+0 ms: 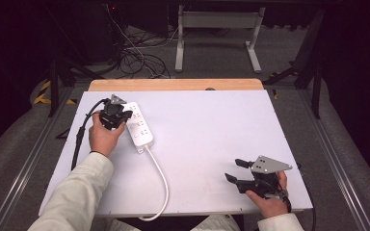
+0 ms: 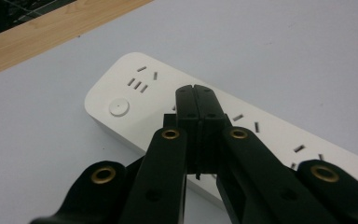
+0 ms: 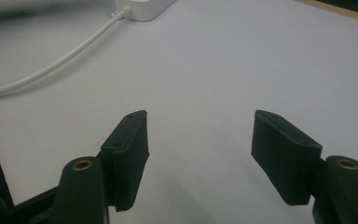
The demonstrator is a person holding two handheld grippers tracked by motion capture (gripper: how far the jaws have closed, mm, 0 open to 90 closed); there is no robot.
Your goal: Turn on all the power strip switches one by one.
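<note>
the left gripper (image 2: 196,89) has its jaws pressed fully together, tips over the white power strip (image 1: 140,127), which lies flat at the table's (image 1: 212,125) left side. the right gripper (image 3: 199,140) rests near right, jaws wide, holding nothing.

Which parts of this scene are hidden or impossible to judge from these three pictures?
- Power strip, left gripper view: the shut left gripper covers its middle sockets; whether the tips touch it is unclear.
- Power strip, high view: the left gripper hides its far end.
- White cable, high view: it runs off the table's near edge; its plug is cut off.
- Right gripper, open: nothing lies between its jaws.
</note>
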